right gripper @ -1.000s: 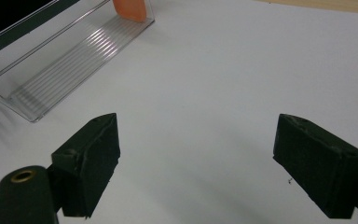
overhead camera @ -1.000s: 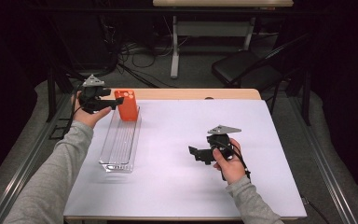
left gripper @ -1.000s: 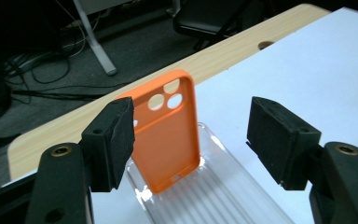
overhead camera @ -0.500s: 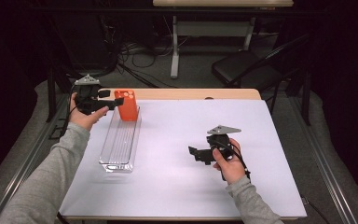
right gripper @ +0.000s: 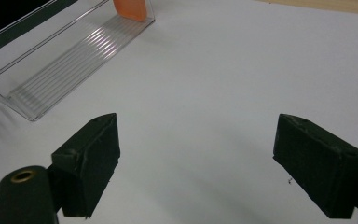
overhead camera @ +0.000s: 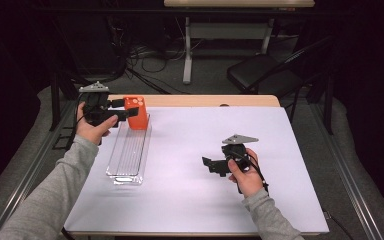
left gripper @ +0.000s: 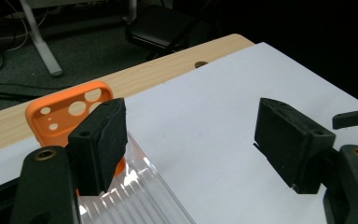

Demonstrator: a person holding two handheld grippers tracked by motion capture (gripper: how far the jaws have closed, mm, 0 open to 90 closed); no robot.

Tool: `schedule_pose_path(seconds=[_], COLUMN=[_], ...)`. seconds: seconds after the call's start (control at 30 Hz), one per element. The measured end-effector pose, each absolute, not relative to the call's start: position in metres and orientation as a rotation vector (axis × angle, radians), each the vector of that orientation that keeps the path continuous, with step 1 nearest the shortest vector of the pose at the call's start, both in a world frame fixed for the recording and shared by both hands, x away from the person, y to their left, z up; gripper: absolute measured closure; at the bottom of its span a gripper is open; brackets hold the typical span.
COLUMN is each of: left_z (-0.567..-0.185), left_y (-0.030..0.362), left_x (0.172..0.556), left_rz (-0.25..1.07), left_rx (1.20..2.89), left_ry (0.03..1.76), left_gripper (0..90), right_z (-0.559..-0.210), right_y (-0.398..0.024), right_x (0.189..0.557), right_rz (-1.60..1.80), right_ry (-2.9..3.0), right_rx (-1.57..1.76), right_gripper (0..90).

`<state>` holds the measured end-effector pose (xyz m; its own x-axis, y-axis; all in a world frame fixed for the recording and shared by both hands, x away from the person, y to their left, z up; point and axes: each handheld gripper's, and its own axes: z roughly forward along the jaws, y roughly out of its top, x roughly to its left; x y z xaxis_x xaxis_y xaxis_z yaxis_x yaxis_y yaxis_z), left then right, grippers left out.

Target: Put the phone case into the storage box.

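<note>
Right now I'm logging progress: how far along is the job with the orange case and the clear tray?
Done: the orange phone case stands upright at the far end of the clear tray. In hand: the left gripper, beside the case, has just been opening its jaws, nothing between them. The right gripper rests open on the white table. Left: probably just drawing the left gripper clear.

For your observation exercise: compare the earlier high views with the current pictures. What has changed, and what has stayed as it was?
The left gripper has drawn back to the left and slightly up from the orange phone case; its jaws have just been opening and hold nothing. The case stands at the far end of the clear tray. The right gripper, open, has kept its place on the white table cover.
</note>
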<state>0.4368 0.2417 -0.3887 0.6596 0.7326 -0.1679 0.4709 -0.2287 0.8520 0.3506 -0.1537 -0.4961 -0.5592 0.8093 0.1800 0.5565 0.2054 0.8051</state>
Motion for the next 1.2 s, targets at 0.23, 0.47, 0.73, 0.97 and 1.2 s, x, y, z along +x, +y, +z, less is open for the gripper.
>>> schedule_pose_path(seconds=[0.23,0.47,0.73,0.97,1.2], left_z=[-0.389,-0.392,-0.399,-0.406,-0.414], left_y=[0.234,0.223,0.211,0.199,0.189], left_x=[0.429,0.421,0.41,0.4,0.389], left_rz=[0.334,0.31,0.269,0.262,0.233], left_rx=[1.92,1.929,1.949,1.977,1.995], left_ry=[0.935,0.9,0.833,0.784,0.73], left_gripper=[26.6,25.0,20.6,16.8,15.8], right_z=[-0.496,-0.496,-0.496,-0.495,-0.494], right_y=[-0.154,-0.154,-0.154,-0.154,-0.153], right_x=[0.351,0.351,0.351,0.35,0.349], right_rz=[1.287,1.287,1.288,1.291,1.283], right_ry=[2.197,2.198,2.197,2.198,2.203], right_rx=[1.288,1.288,1.291,1.287,1.276], right_gripper=[14.2,14.2,14.2,14.2,14.2])
